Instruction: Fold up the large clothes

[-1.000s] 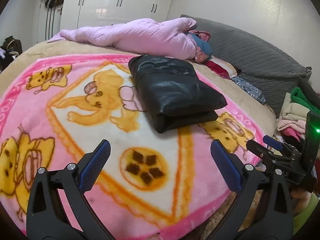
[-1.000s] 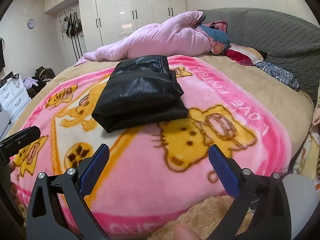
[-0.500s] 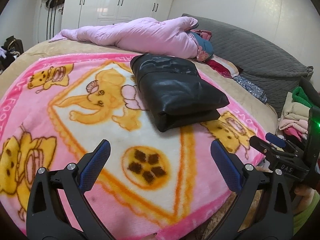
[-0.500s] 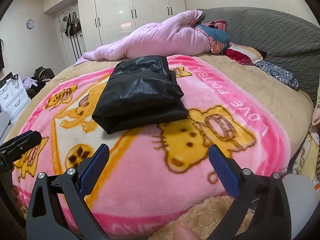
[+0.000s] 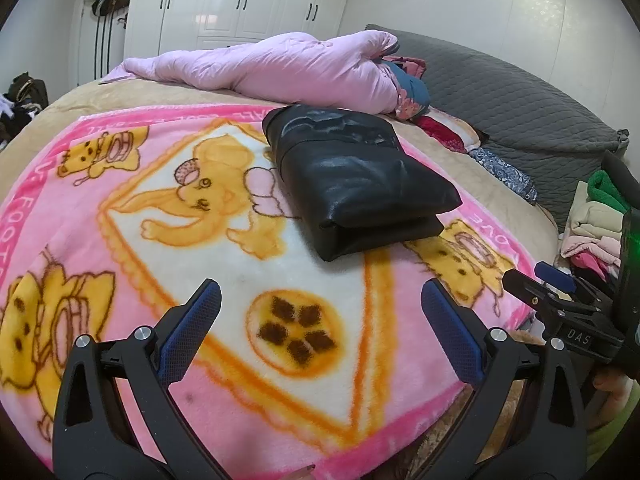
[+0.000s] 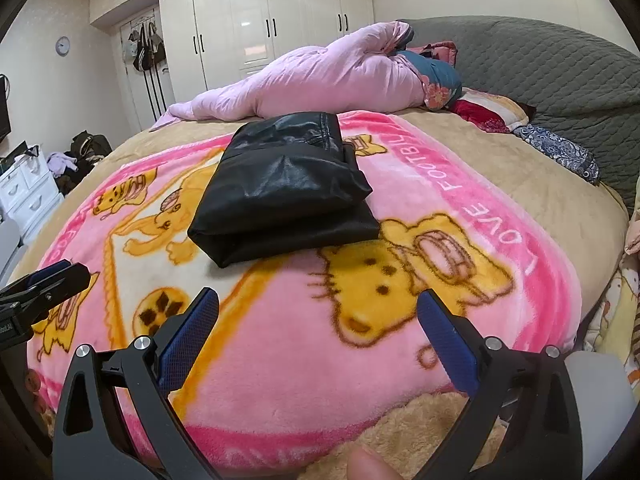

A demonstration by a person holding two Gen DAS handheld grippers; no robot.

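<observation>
A black leather-like garment [image 5: 356, 176] lies folded into a thick rectangle on the pink cartoon blanket [image 5: 120, 248]; in the right wrist view the garment [image 6: 284, 188] sits at centre. My left gripper [image 5: 320, 300] hangs open over the blanket's near part, short of the garment, with nothing between its fingers. My right gripper [image 6: 318, 308] is also open and holds nothing, a little nearer than the garment's front edge. The right gripper's tip shows at the right edge of the left wrist view, and the left gripper's tip at the left edge of the right wrist view.
A pink padded coat [image 5: 280, 68] lies across the far side of the bed. A grey quilt [image 5: 520, 108] and pillows are at the back right. Stacked folded clothes [image 5: 596, 224] stand off the bed's right side. White wardrobes [image 6: 272, 36] and drawers [image 6: 28, 192] line the room.
Both grippers stay open and nearly still. The left wrist view has drifted slightly, so the garment sits a touch lower and to the right.
</observation>
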